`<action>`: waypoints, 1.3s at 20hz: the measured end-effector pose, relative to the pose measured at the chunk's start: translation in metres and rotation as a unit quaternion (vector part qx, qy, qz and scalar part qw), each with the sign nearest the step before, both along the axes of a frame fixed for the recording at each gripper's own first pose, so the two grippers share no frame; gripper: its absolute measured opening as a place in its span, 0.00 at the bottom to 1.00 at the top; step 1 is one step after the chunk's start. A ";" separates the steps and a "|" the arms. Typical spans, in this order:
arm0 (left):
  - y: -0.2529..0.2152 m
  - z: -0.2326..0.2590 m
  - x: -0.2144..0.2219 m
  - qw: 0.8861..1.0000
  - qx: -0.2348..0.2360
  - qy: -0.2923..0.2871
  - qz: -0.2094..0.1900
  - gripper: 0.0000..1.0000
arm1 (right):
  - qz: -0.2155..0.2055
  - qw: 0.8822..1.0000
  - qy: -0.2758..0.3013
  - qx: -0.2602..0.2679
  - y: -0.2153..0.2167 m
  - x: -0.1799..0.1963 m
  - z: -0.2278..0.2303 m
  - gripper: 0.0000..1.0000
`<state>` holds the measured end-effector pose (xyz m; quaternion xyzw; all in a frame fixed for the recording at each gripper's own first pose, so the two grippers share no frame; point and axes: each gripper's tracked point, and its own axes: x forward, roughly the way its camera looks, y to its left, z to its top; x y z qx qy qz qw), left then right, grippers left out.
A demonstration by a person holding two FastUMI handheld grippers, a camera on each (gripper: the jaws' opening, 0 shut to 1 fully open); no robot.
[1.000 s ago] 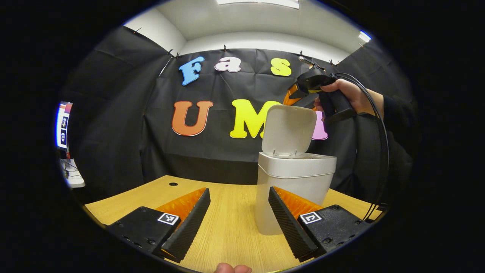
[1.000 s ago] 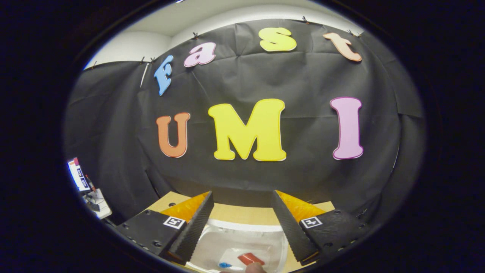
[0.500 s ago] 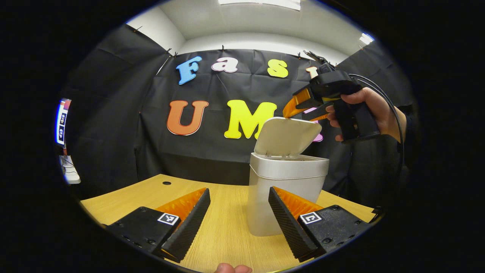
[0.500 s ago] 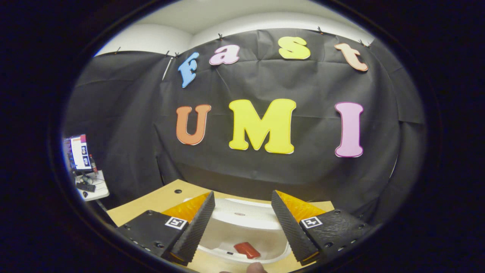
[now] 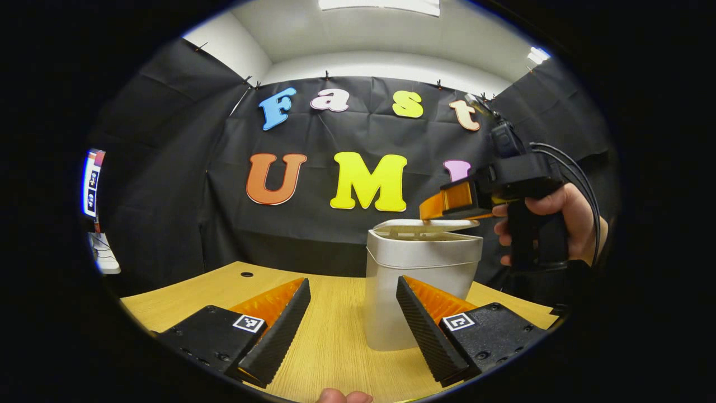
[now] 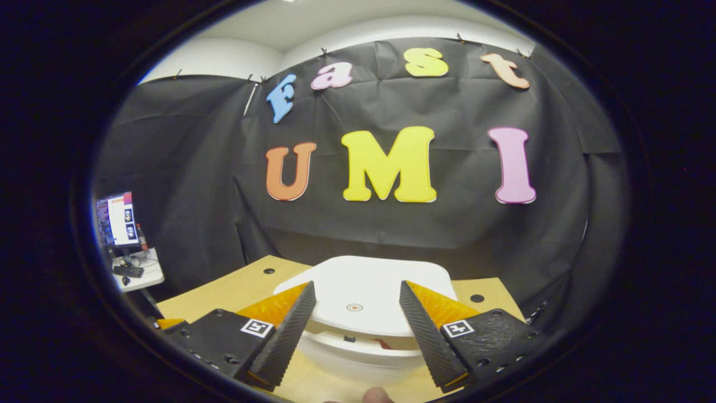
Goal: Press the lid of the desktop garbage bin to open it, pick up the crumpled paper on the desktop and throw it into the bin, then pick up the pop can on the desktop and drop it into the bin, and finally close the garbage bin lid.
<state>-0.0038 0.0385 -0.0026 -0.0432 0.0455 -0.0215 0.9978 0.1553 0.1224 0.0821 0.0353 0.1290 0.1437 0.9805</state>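
A white desktop bin (image 5: 417, 280) stands on the wooden table just beyond my left gripper (image 5: 353, 327), which is open and holds nothing. The bin's lid (image 5: 428, 225) lies almost flat, with a thin gap above the rim. My right gripper (image 5: 442, 206), held by a hand (image 5: 562, 224), rests on top of the lid from the right. In the right gripper view the lid (image 6: 363, 282) lies between and under the spread fingers of the right gripper (image 6: 355, 330), which is open. A sliver of red (image 6: 384, 342) shows through the gap under the lid.
The wooden table (image 5: 330, 347) runs to the black cloth wall behind the bin. Small round holes (image 6: 477, 298) sit near the table's back edge. A lit monitor (image 6: 116, 218) stands on a side desk at the far left.
The lid swung down from upright to nearly flat. My right gripper came down with it, from above the open bin onto the lid top. The left gripper barely moved.
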 end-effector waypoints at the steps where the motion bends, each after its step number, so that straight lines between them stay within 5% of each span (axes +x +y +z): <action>1: 0.002 0.000 0.000 1.000 -0.003 0.000 0.002 0.99 | -0.001 1.000 0.006 0.000 -0.001 0.001 -0.005 0.94; 12: 0.011 -0.006 0.004 1.000 -0.007 0.008 0.015 0.97 | -0.008 0.999 0.018 -0.026 -0.003 0.001 -0.028 0.97; 15: 0.010 -0.009 0.005 1.000 -0.009 0.013 0.014 0.97 | -0.003 1.000 0.024 -0.020 0.000 -0.002 -0.032 0.89; 23: 0.010 -0.001 0.002 1.000 -0.005 0.000 0.016 0.97 | 0.000 1.000 -0.025 -0.012 0.001 -0.010 -0.018 0.84; 26: 0.008 -0.006 0.003 1.000 -0.002 0.007 0.015 0.97 | -0.014 0.998 -0.061 -0.015 -0.010 -0.012 -0.001 0.97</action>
